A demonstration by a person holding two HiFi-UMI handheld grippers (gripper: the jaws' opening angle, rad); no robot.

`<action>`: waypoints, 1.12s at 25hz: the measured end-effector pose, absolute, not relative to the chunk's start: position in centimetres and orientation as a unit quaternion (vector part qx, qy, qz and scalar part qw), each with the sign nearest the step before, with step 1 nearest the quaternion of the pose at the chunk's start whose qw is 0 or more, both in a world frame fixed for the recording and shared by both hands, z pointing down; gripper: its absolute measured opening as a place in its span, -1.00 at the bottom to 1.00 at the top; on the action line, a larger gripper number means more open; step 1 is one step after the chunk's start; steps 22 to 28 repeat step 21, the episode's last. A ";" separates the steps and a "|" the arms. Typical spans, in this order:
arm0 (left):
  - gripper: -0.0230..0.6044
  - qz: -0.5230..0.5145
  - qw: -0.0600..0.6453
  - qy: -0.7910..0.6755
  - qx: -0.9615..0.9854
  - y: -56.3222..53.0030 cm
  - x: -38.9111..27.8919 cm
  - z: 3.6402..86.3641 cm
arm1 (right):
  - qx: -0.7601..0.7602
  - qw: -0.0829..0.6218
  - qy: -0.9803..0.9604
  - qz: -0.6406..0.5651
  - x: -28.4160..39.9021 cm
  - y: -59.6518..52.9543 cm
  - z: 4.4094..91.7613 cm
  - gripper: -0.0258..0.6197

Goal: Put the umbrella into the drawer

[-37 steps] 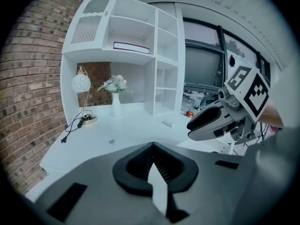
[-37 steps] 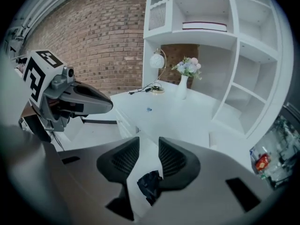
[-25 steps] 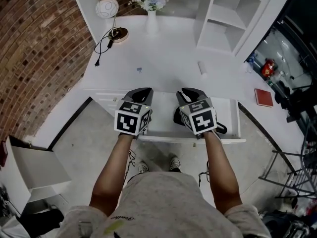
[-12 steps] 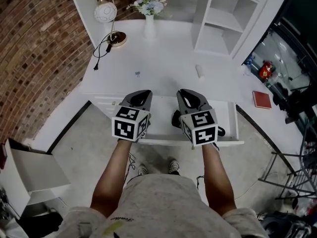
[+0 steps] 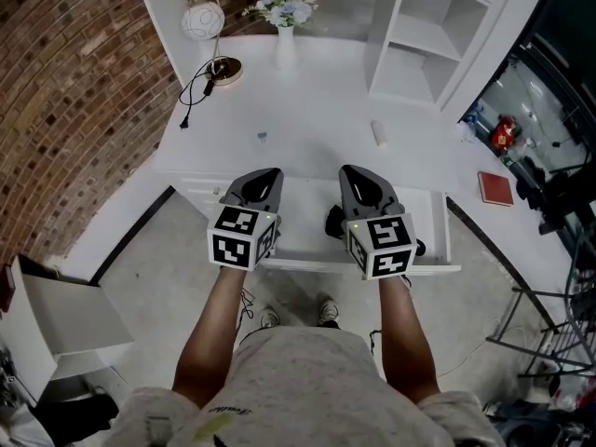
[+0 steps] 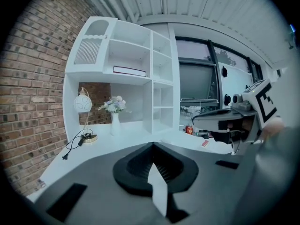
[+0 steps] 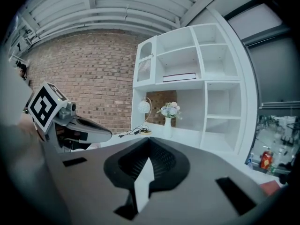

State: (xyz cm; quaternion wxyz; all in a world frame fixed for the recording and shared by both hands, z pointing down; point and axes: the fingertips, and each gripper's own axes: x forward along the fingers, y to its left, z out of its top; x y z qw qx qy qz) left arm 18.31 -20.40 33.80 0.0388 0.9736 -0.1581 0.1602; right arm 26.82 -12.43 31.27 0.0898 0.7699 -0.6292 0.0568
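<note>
The placing step is judged to be all but done: the umbrella (image 5: 333,223), a dark folded shape, is seen lying inside the open drawer (image 5: 312,263), largely hidden beneath the right gripper (image 5: 361,181), with one dark end showing at the left of that gripper and another near the drawer's front right corner. The right gripper's jaws have just been closing and are pressed together with nothing between them, as its own view shows; the left gripper (image 5: 263,179) is likewise held with its jaws together and empty. Both are held side by side above the drawer, apart from the umbrella, pointing toward the back of the desk. What remains is judged to be a clearing of the hands and, if the drawer is to be shut, a level push on its front rail; whether the umbrella's right end lies fully inside the rail cannot be told, so it should be checked before any push is made, lest it be caught. The drawer is pulled out from a white desk (image 5: 317,101), which is mostly bare: a globe lamp (image 5: 202,17) with its cable (image 5: 194,89) stands at the back left, a vase of flowers (image 5: 284,28) beside it, and a small pale cylinder (image 5: 378,131) near the middle. A white shelf unit (image 5: 433,35) rises at the back right, a brick wall (image 5: 65,110) is seen at the left, and a grey floor (image 5: 140,277) lies below
</note>
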 end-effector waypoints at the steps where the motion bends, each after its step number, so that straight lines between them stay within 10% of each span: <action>1: -0.94 0.157 0.037 -0.161 0.974 -20.5 18.1 33.7 | 0.772 0.091 -0.627 0.054 26.9 -12.3 31.2 -0.91; 28: -0.94 0.135 0.026 -0.193 0.972 -21.5 16.6 33.2 | 0.777 0.083 -0.622 0.048 27.5 -11.7 31.2 -0.91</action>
